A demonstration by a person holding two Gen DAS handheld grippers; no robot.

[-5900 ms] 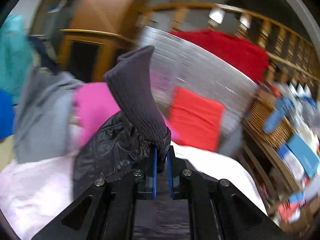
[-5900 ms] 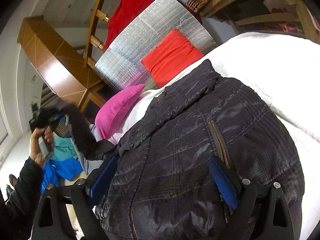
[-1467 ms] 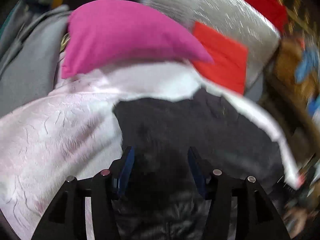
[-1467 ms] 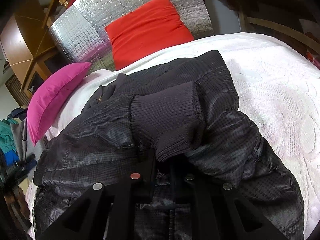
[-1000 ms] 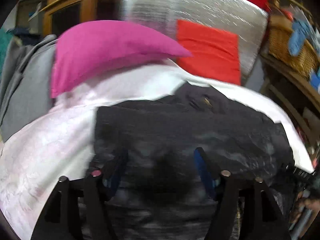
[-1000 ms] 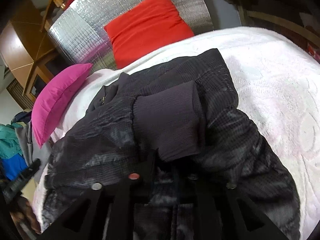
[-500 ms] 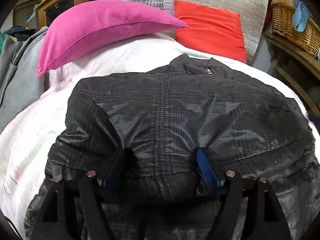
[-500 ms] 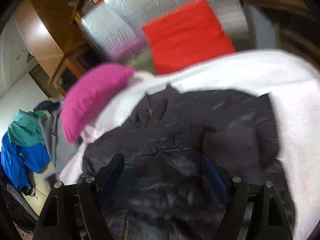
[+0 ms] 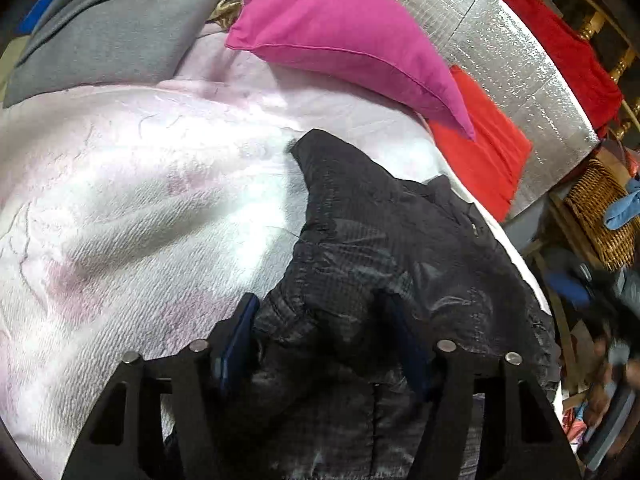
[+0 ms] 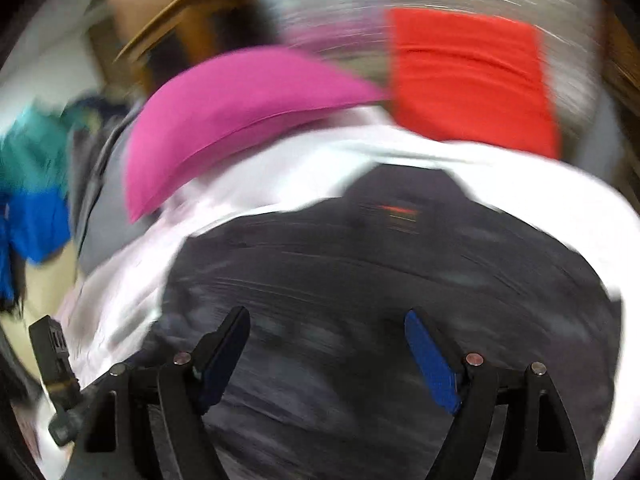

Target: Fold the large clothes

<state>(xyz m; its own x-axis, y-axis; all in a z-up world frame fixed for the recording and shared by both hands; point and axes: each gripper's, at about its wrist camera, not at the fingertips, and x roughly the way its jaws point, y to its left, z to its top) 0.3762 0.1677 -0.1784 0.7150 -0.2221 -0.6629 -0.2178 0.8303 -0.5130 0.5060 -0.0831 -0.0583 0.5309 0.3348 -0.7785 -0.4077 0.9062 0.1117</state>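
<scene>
A dark quilted jacket (image 9: 400,248) lies on the pale bed cover (image 9: 140,200), collar toward the pillows. My left gripper (image 9: 320,336) is low over the jacket's left edge. Its jaws are closing, and a bunched fold of the fabric sits between the blue pads. The right wrist view is smeared by motion. There my right gripper (image 10: 326,344) hangs open above the jacket's (image 10: 380,264) lower part with nothing between its fingers.
A pink pillow (image 9: 340,32) and a red cushion (image 9: 480,152) lean on a silver foil panel (image 9: 500,40) at the bed's head. A grey garment (image 9: 112,28) lies at the far left. A wicker basket (image 9: 600,208) stands at the right, with a person's blurred hand (image 9: 616,360) below it.
My right gripper let go of the ribbed cuff, opened wide and pulled back from the jacket. My left gripper swung to the jacket's left edge, dropped lower and narrowed its jaws.
</scene>
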